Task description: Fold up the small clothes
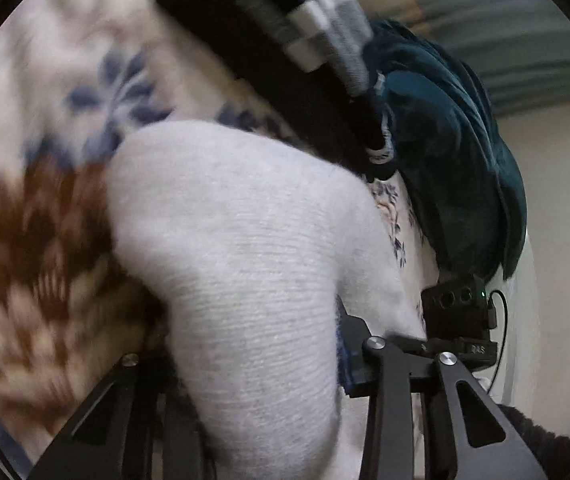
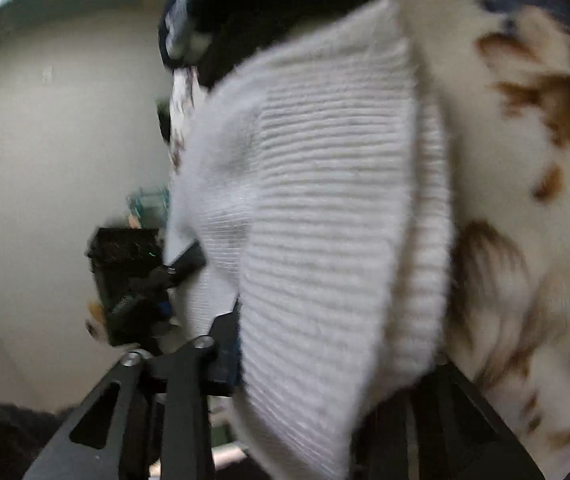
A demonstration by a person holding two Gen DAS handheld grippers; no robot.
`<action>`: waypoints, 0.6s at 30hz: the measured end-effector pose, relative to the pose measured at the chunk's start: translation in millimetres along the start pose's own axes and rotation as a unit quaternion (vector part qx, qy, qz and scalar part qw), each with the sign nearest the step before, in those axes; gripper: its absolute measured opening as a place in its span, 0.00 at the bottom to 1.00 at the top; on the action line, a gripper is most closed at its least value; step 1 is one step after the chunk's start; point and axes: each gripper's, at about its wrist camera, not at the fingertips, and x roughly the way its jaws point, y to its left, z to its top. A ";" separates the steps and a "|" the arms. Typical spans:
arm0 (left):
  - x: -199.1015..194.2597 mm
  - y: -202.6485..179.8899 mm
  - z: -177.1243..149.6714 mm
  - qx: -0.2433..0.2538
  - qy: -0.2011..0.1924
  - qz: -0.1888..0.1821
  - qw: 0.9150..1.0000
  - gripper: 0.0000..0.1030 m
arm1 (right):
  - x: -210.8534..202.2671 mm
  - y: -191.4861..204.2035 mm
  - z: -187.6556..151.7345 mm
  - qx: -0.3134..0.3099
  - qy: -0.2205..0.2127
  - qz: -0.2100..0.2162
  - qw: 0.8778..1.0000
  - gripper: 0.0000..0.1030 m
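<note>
A white ribbed knit garment (image 1: pixel 245 264) fills the middle of the left wrist view and drapes down between the left gripper's (image 1: pixel 253 364) arms, which are shut on it. The same white knit (image 2: pixel 325 208) hangs in the right wrist view, pinched in the right gripper (image 2: pixel 325 364), which is shut on it. The garment is lifted off the flower-patterned sheet (image 1: pixel 45 80). The left gripper's black body (image 2: pixel 133 280) shows at the garment's far edge in the right wrist view; the right gripper's body (image 1: pixel 457 320) shows in the left wrist view. Fingertips are hidden by cloth.
A pile of dark clothes lies beyond: a black piece (image 1: pixel 245 40), a grey-and-white striped piece (image 1: pixel 325 28) and a dark teal garment (image 1: pixel 445 152). The sheet has blue and brown flowers (image 2: pixel 525 160). A pale wall (image 2: pixel 65 140) is at the side.
</note>
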 end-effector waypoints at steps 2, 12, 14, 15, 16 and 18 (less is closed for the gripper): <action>7.6 4.6 10.8 0.011 0.027 -0.013 0.999 0.43 | -8.8 -3.6 -14.7 0.020 -0.015 0.020 1.000 0.30; 4.1 22.7 -5.1 -0.013 0.011 -0.049 0.999 0.29 | 17.8 -22.6 -22.5 0.048 -0.036 -0.007 0.998 0.55; -3.4 11.2 0.6 0.006 0.007 -0.049 0.999 0.27 | 15.3 -9.6 -25.3 0.030 -0.051 -0.026 0.998 0.38; -4.5 3.8 4.0 0.013 0.008 -0.050 0.999 0.27 | 10.0 -4.4 -27.9 0.027 -0.061 -0.028 0.997 0.36; -6.3 -5.2 10.8 0.023 0.010 -0.052 0.998 0.27 | 2.4 2.4 -31.3 0.022 -0.073 -0.033 0.997 0.35; -15.3 -21.3 24.4 0.042 0.009 -0.056 0.998 0.27 | -9.9 14.7 -38.5 0.015 -0.085 -0.033 0.996 0.34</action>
